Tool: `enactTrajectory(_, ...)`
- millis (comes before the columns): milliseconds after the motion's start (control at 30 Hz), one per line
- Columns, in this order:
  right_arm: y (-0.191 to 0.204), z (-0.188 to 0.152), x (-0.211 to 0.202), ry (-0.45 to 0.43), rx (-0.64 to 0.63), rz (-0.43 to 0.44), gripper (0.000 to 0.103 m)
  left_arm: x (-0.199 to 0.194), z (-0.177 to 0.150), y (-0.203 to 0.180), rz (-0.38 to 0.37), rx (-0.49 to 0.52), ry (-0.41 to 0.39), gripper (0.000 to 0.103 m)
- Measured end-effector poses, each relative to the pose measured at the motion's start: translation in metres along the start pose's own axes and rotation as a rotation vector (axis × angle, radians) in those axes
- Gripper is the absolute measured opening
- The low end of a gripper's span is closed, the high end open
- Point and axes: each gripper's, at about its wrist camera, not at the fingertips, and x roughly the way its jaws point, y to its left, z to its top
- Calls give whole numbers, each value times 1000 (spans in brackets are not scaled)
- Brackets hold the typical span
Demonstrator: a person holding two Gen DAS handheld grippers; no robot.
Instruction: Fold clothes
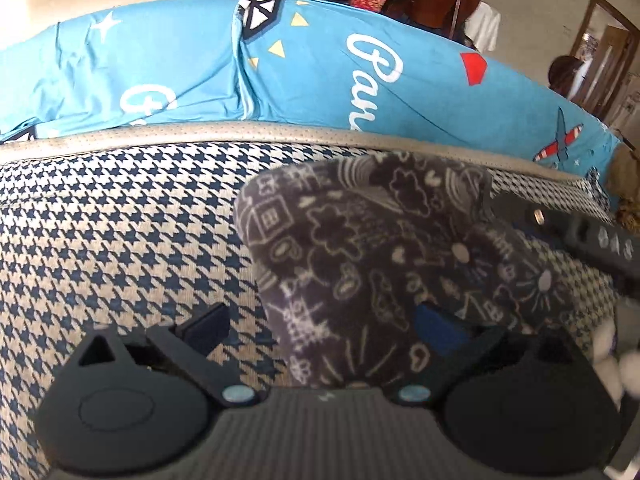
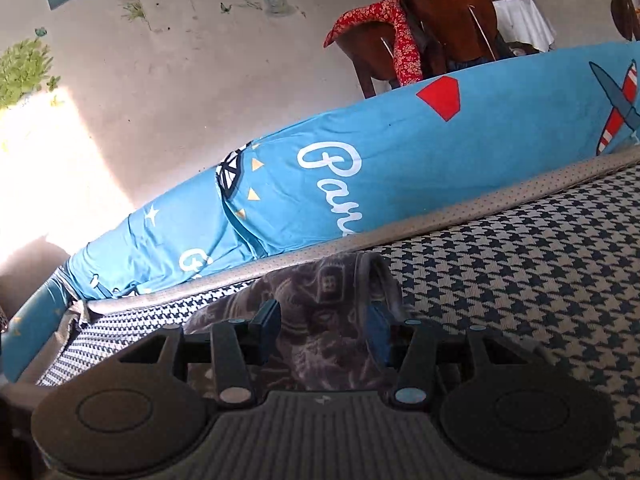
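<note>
The grey doodle-print garment lies bunched on the houndstooth cushion, close to the cushion's beige piped edge, with the blue printed sheet rising behind it. It is already doubled over into a thick, soft lump, so I judge the fold is nearly set and the job now is to let go cleanly and square it up.

My left gripper has its fingers spread wide; the cloth runs up between them, but the pads do not press on it. To do this well I should lift that hand straight away, so no finger drags the top layer askew.

My right gripper reaches in low from the other side, fingers about half apart with a roll of the same garment between them. I cannot tell whether its pads are still pinching the fabric or merely flanking it. If they are, I should ease them off before pulling back, then pat the edges level; this fleecy cloth looks springy and likely to puff open again.
</note>
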Motion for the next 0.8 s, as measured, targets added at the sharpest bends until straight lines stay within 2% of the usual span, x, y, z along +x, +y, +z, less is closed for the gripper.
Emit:
enactTrajectory(67,-2,4,7,1,6,0,57,4,-5,3,-7,0,0,103)
enactTrajectory(300,-12,12,35,40,69,28,57,15,-7,18,-62,-97,20,103)
enactTrajectory(333,-11,12,38,45,63,28,56,16,-7,19,-65,-106,23,103)
enactTrajectory(400,-9,11,42,46,43,13,43,17,-7,20,-67,-120,27,103)
enactTrajectory(467,-10,10,46,45,36,-14,22,18,-6,20,-64,-126,31,103)
enactTrajectory(500,-12,11,46,37,37,-29,18,19,-5,20,-61,-127,33,103)
enactTrajectory(700,-25,9,57,20,17,-143,16,18,-4,25,-73,-122,39,103)
enactTrajectory(800,-43,7,68,49,82,-185,16,19,-4,28,-82,-133,50,103)
